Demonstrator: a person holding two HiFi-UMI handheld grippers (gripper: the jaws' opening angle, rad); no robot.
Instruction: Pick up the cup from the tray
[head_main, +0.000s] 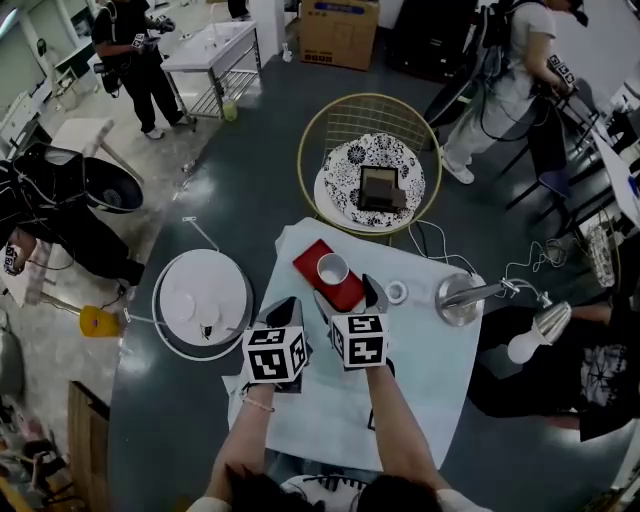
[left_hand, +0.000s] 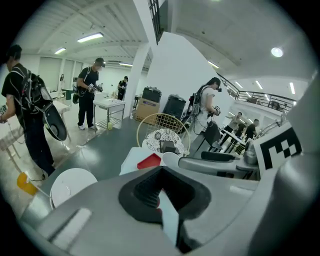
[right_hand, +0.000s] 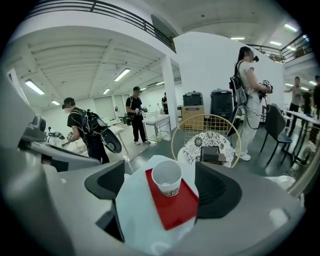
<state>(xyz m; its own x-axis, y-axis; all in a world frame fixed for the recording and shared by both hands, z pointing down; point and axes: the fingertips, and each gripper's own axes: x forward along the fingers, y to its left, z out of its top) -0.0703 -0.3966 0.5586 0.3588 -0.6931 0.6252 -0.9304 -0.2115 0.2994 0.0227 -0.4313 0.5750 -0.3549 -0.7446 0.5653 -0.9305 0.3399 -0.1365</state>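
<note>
right gripper (head_main: 346, 297) is held empty, jaws spread wide, with the upright cup (right_hand: 167, 177) on the tray (right_hand: 176, 209) framed just ahead between them

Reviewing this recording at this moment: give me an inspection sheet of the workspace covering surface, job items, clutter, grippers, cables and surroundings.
Surface: white table, bare on the near side.
Job's things: white cup stands upright on the red tray, towards its far end.
Clutter: small white ring and a metal desk lamp, both to the right of the tray.
Grippers: left gripper has its jaws together, nothing between them; right gripper has its jaws apart, aimed at the cup, not gripping it.
Cables: white cable on the floor beyond the table.
Surroundings: gold wire chair with a patterned cushion, cardboard box, people standing around.
</note>
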